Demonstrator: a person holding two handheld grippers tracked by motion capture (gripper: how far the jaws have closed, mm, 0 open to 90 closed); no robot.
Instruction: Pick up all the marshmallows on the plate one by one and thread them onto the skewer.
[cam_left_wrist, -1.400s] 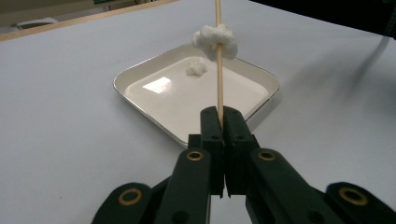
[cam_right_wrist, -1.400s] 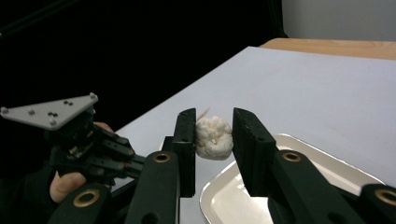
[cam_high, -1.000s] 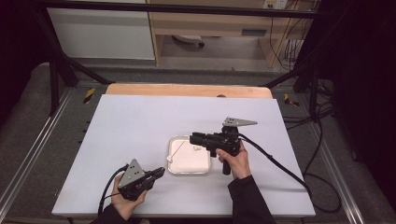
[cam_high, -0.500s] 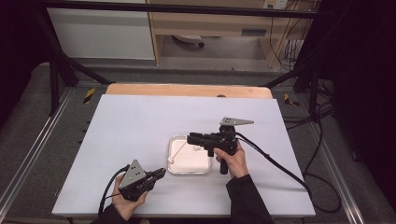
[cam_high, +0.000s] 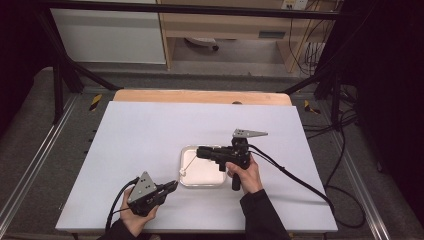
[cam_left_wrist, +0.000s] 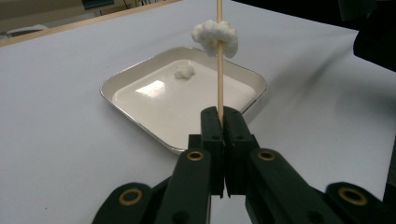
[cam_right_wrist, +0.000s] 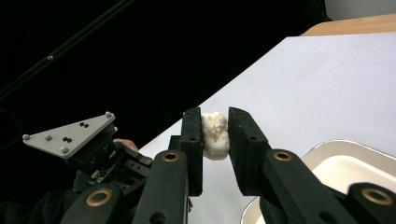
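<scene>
While the white puffy lump (cam_right_wrist: 215, 135) sits between the closing jaws of the right gripper (cam_right_wrist: 215, 140), pressed by both, the left gripper (cam_left_wrist: 223, 140) is clenched on a wooden skewer (cam_left_wrist: 219, 70) carrying another lump (cam_left_wrist: 215, 36) over the white tray (cam_left_wrist: 140, 77), where a third (cam_left_wrist: 184, 71) lies. No writing is legible.

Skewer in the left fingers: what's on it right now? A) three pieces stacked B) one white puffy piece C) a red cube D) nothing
B: in the left gripper view the skewer, clamped upright in the left fingers, carries one white puffy piece near its top; a second piece lies in the tray behind.
</scene>
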